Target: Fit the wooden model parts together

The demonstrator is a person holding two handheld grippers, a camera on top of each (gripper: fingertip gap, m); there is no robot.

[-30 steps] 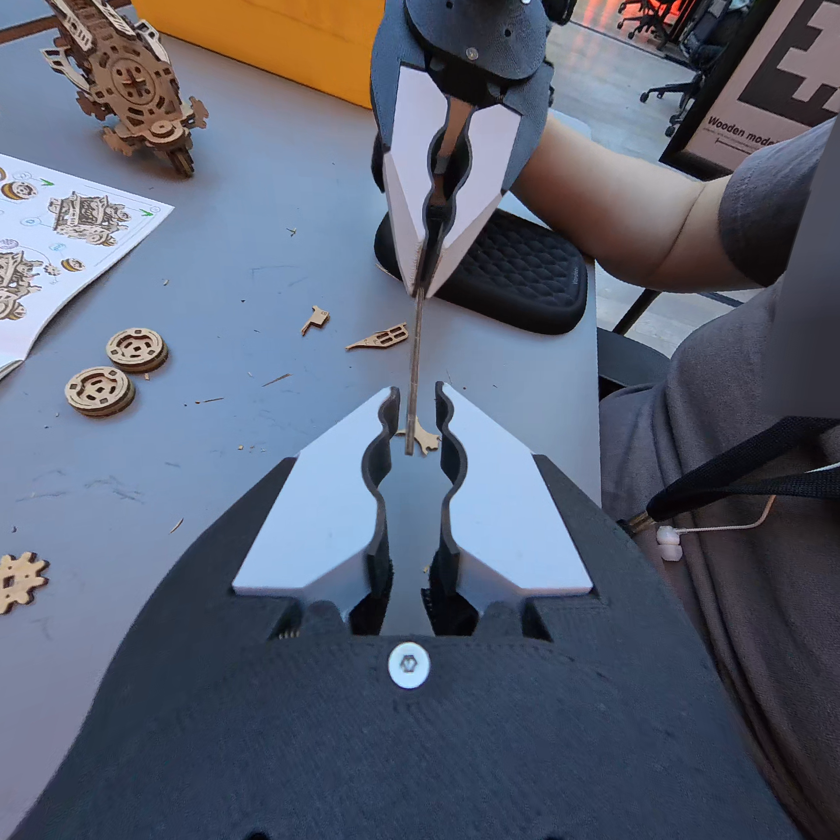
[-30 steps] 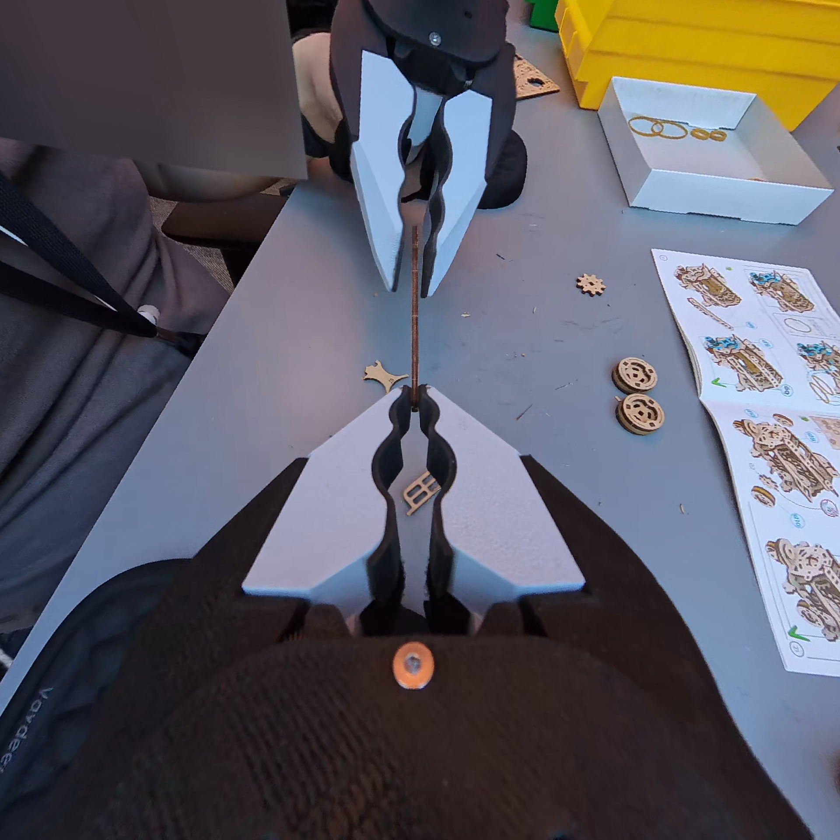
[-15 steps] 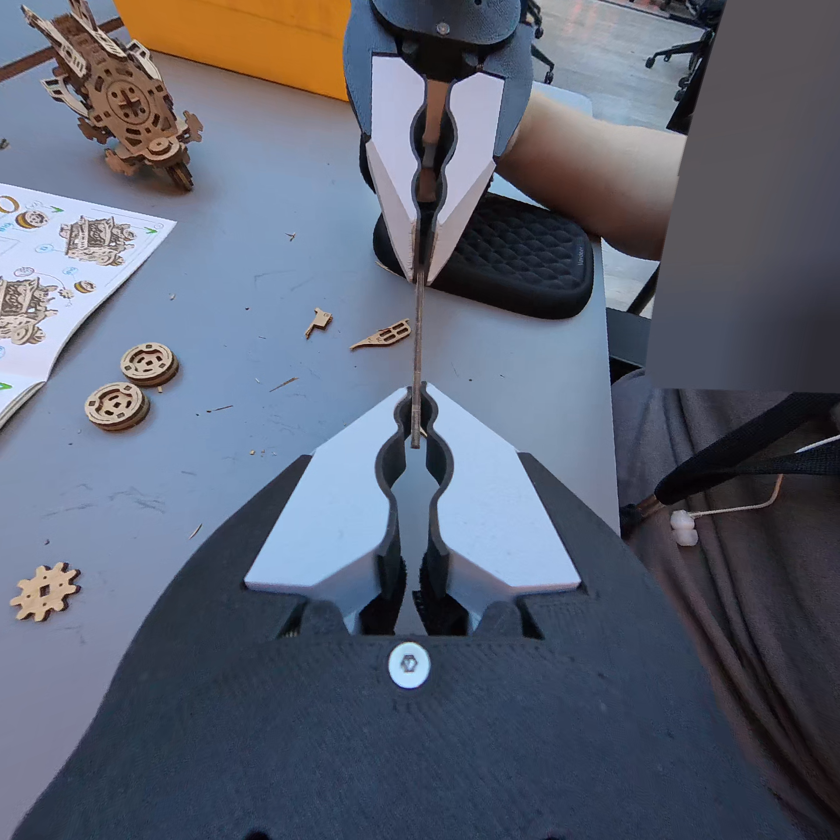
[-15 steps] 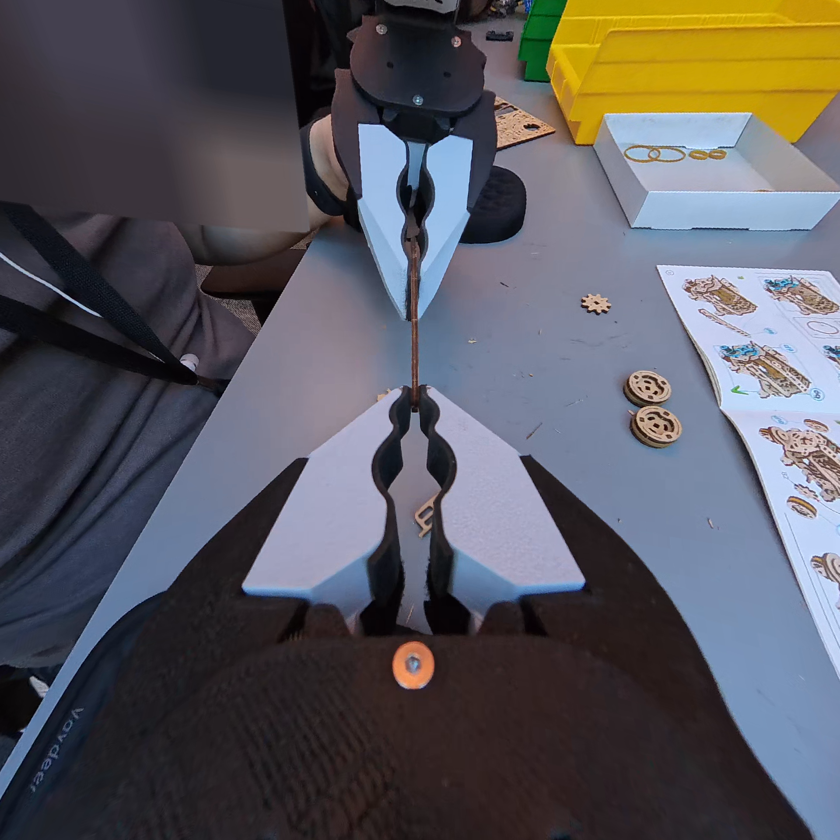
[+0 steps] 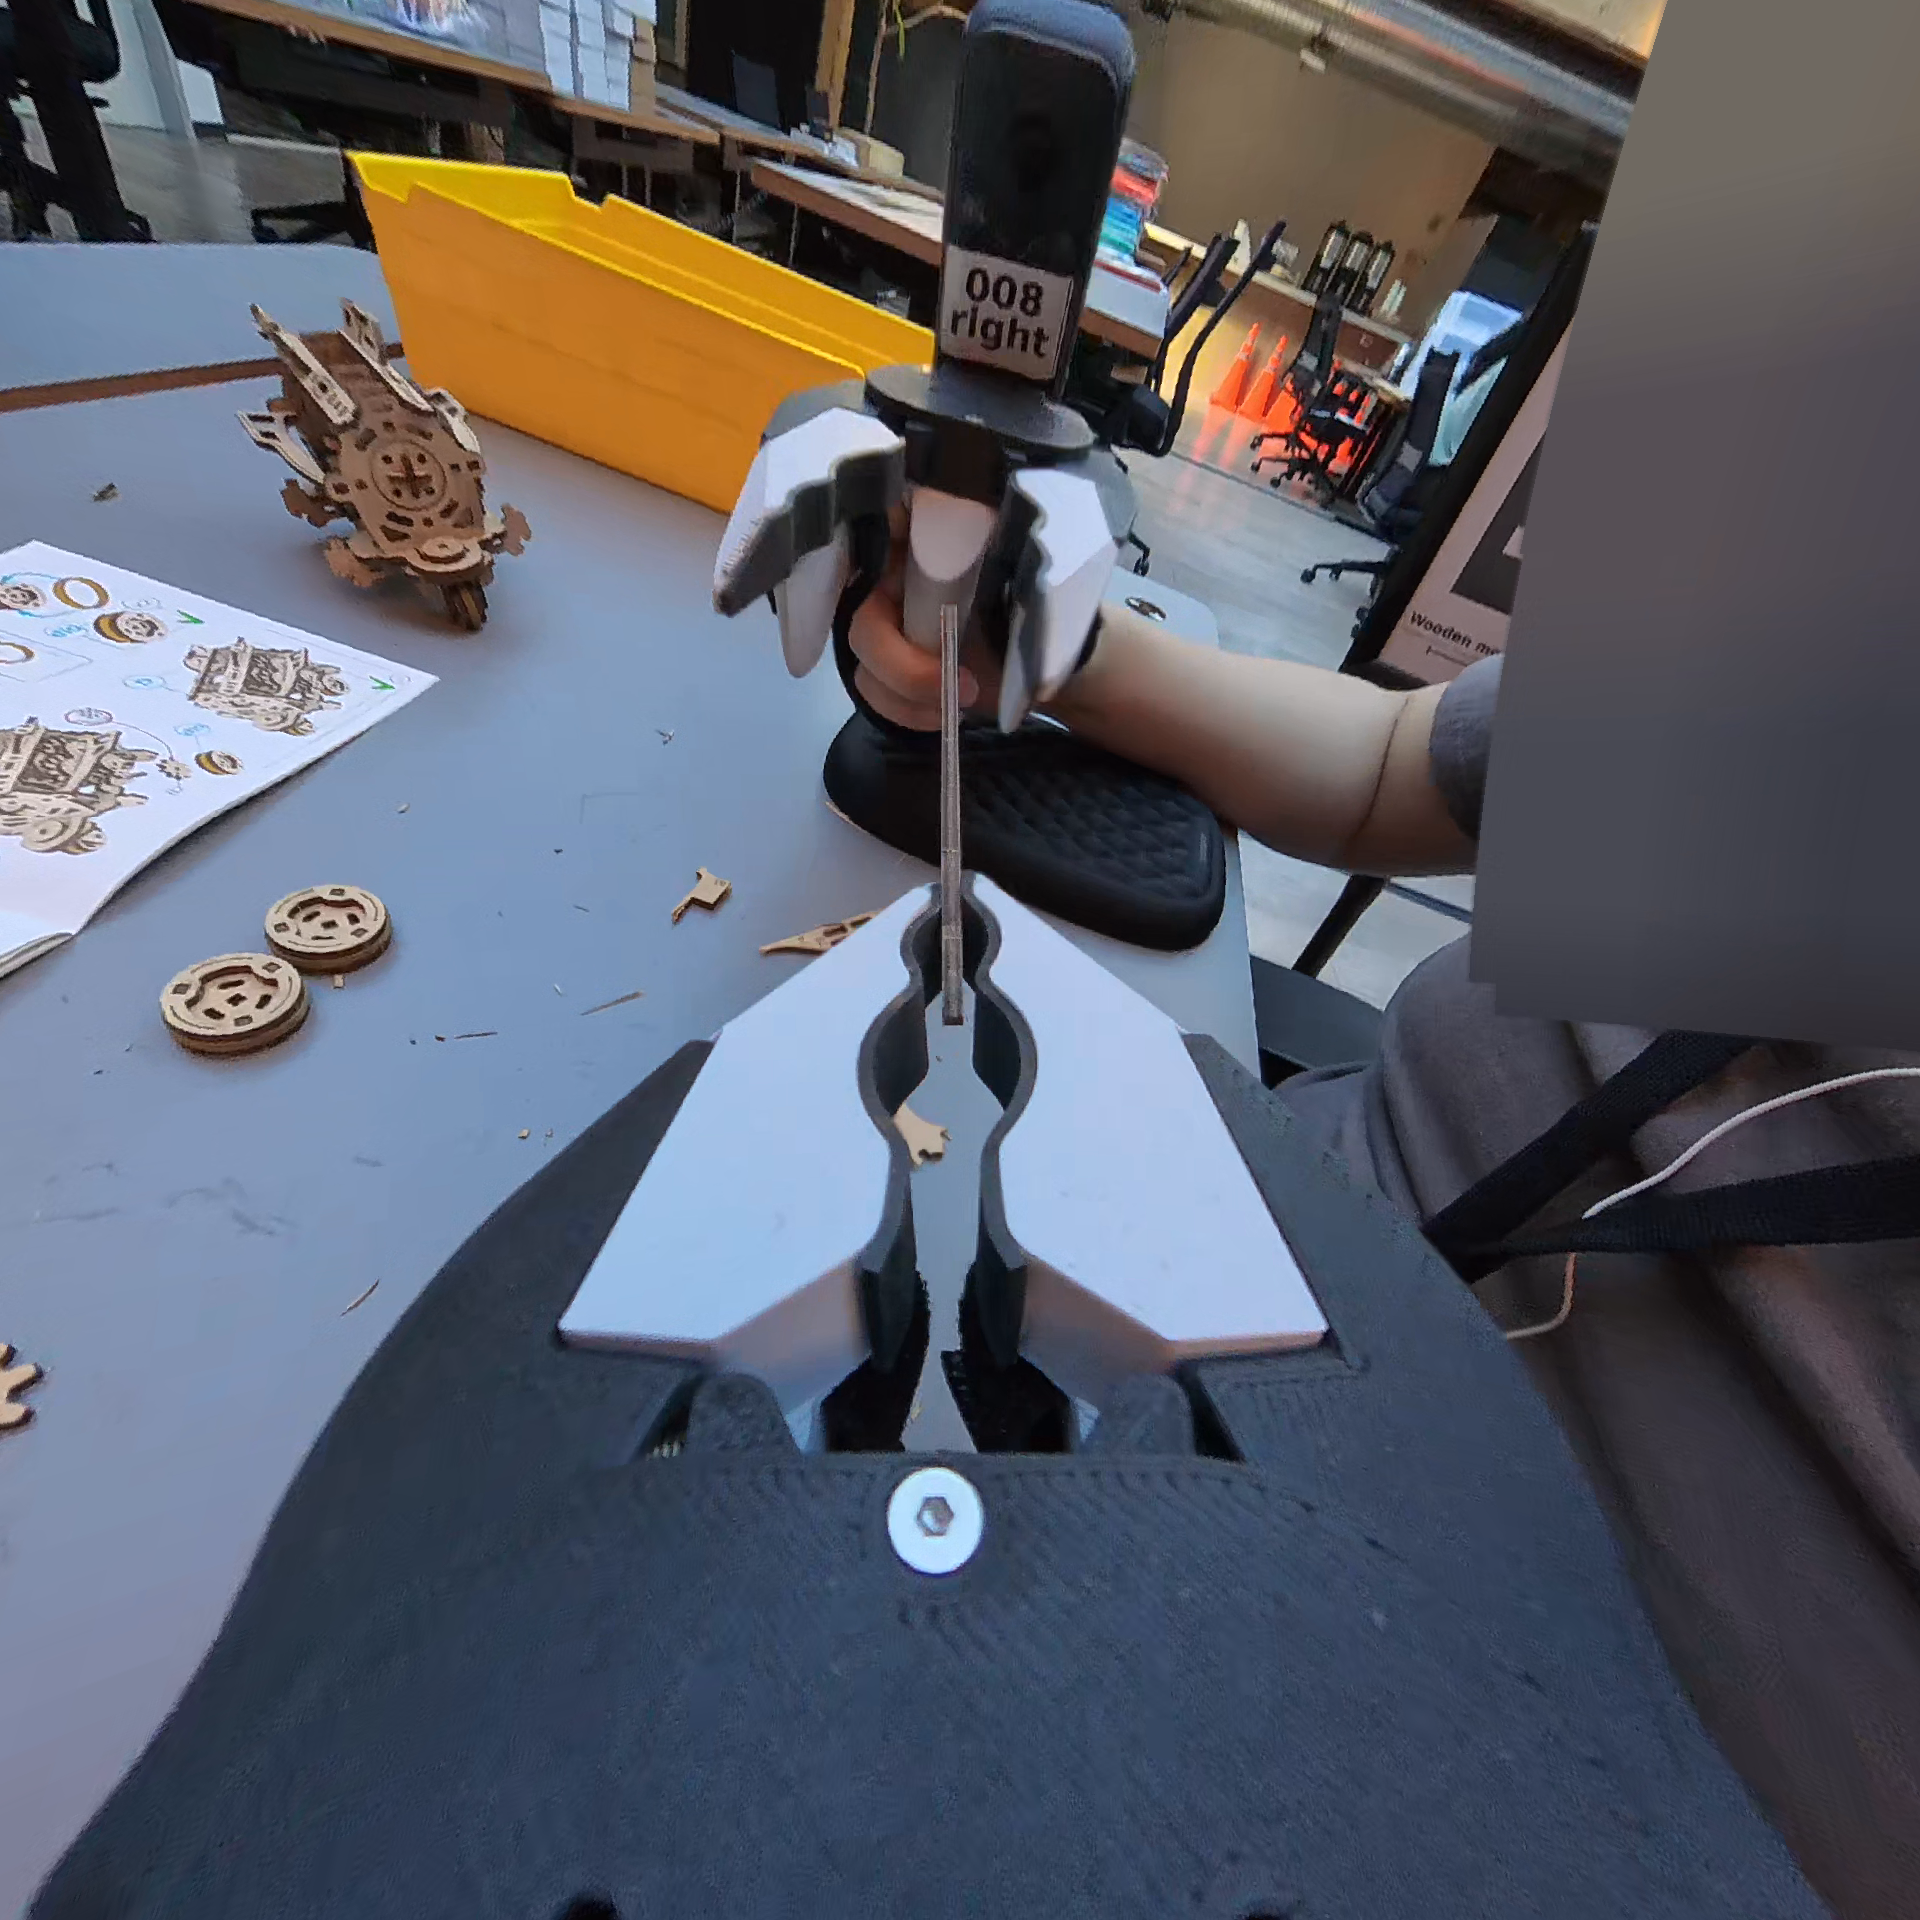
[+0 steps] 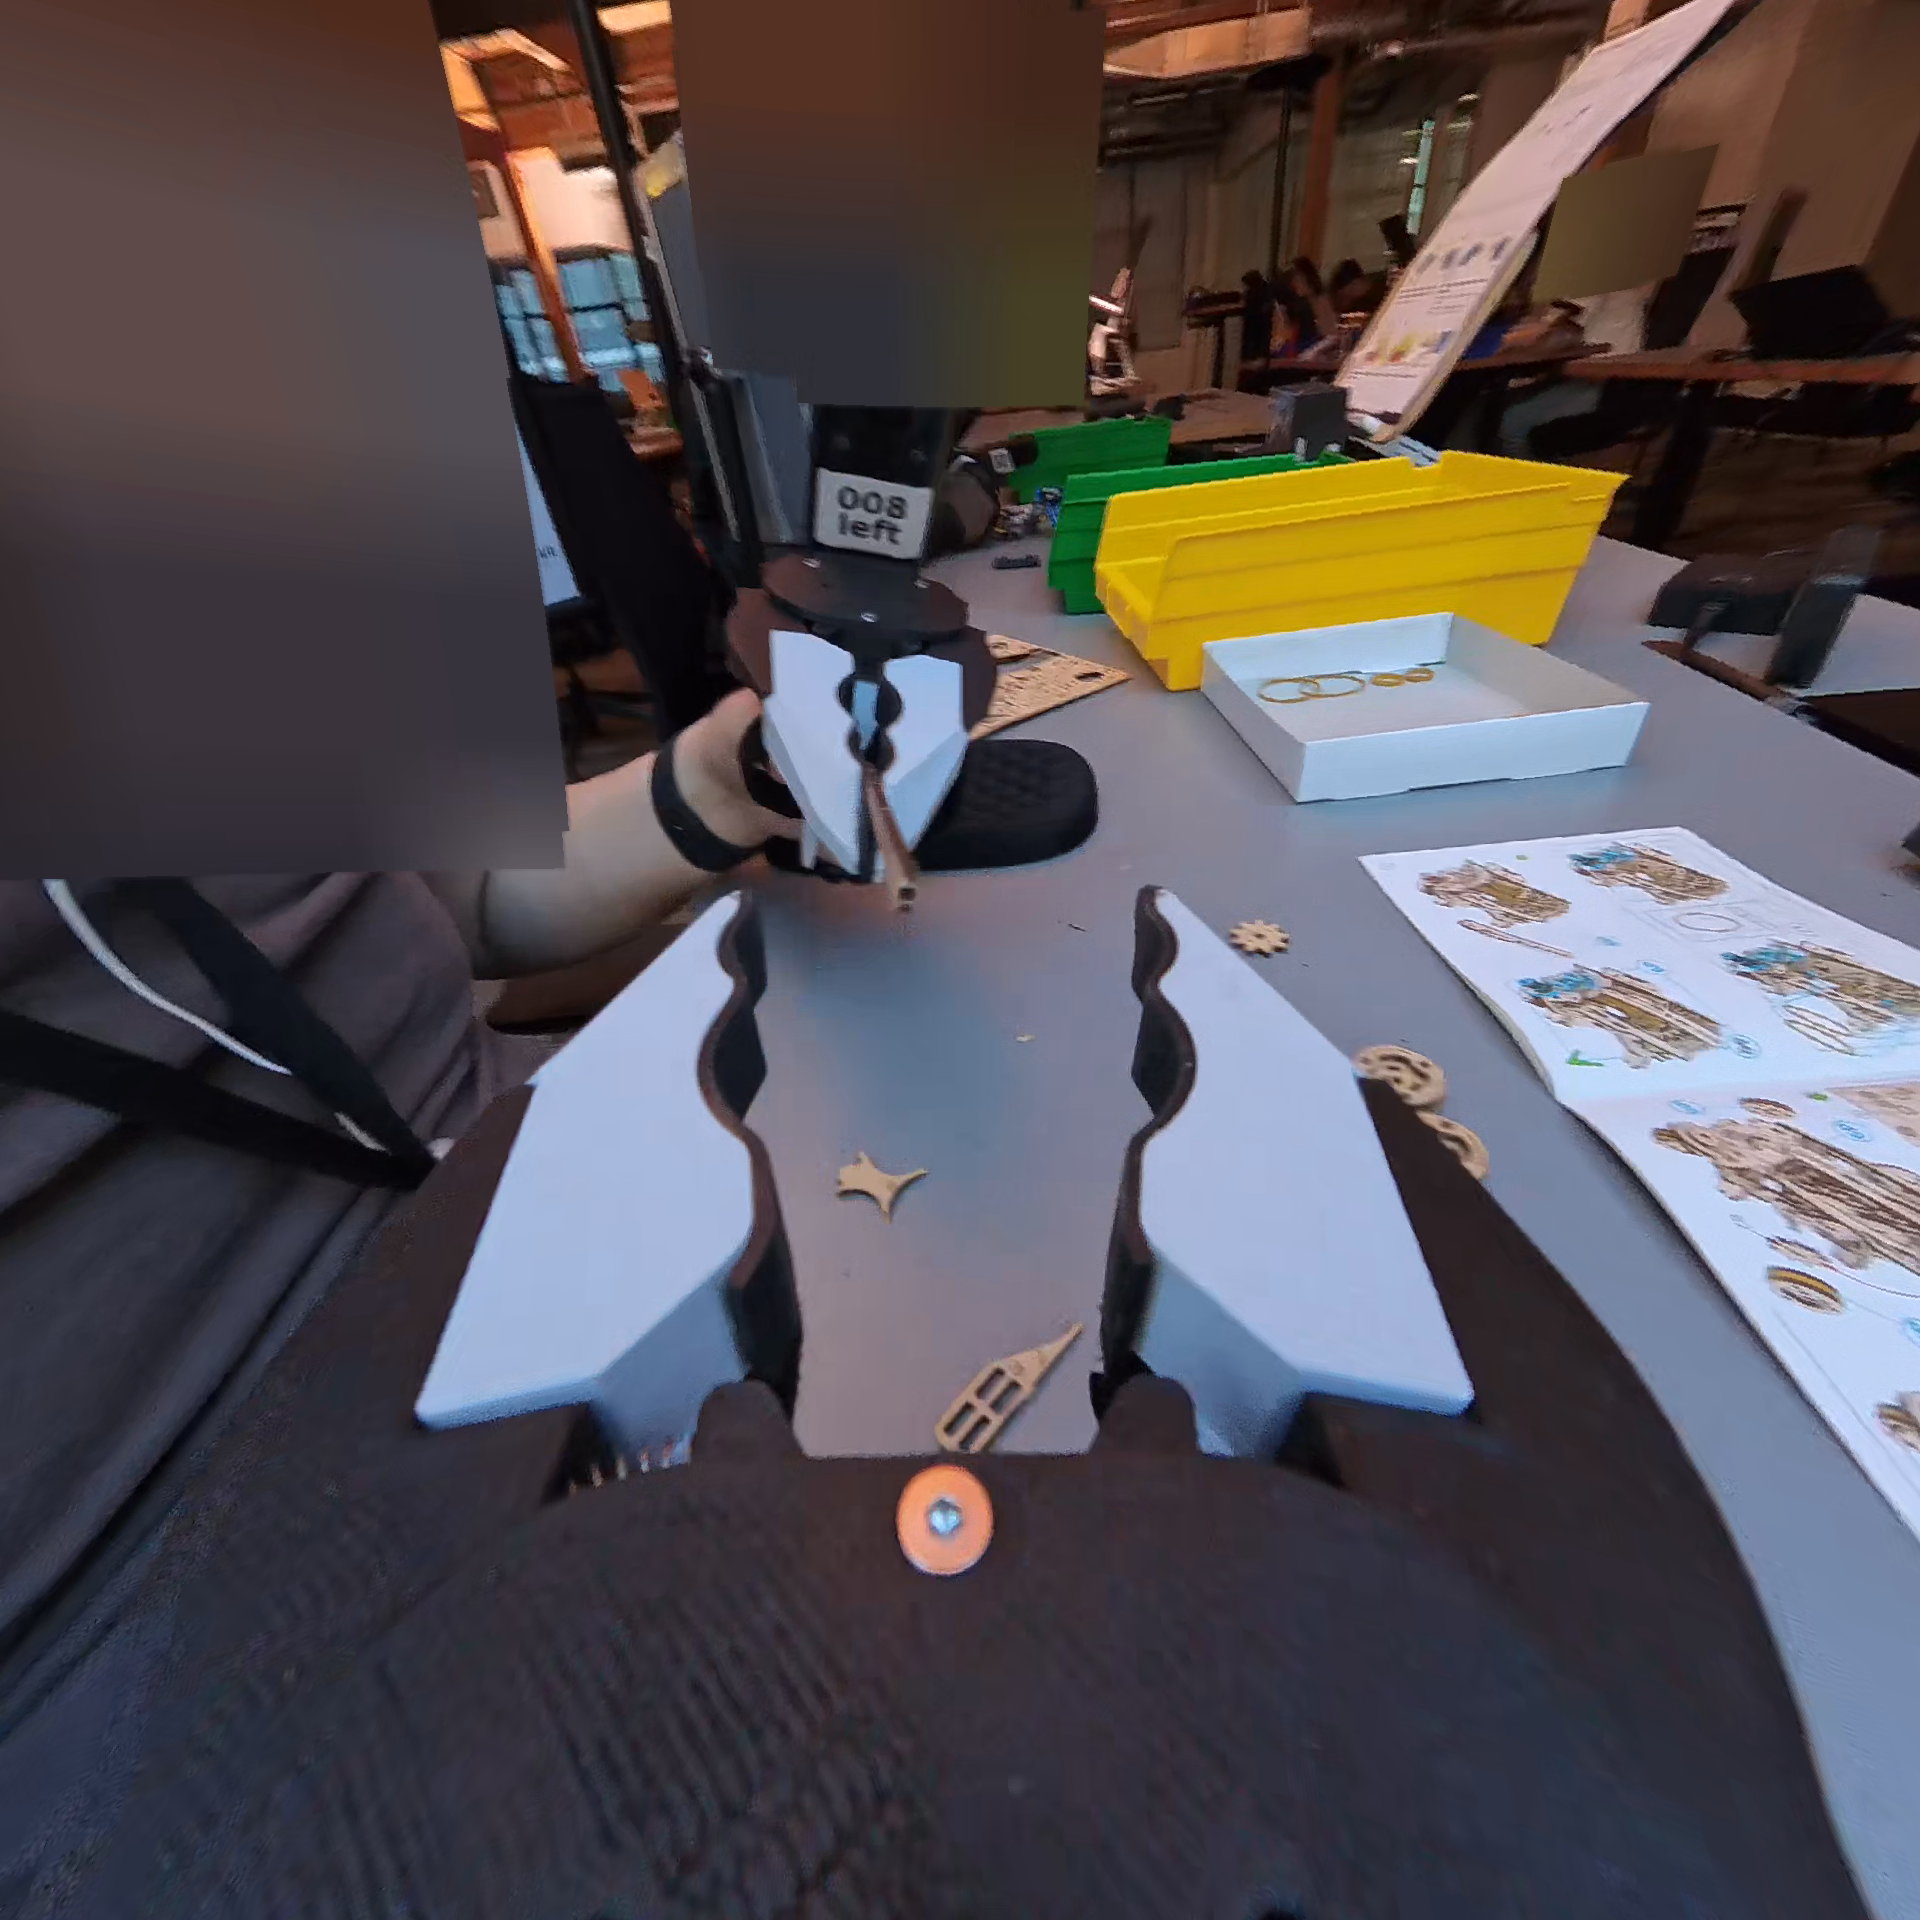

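Right gripper point(image 6: 940, 904) let go, jaws now spread | left gripper point(image 5: 951, 914) pinches rod point(image 5: 950, 769) alone | step: handover done | next: fetch mating part

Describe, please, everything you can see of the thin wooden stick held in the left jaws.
The stick is a thin, straight, brownish wooden rod, apparently square in section, with a small hole in its free end. The left gripper is shut on one end, near the jaw tips. The rest juts out above the grey table, touching nothing else. The right gripper is open and clear of it.
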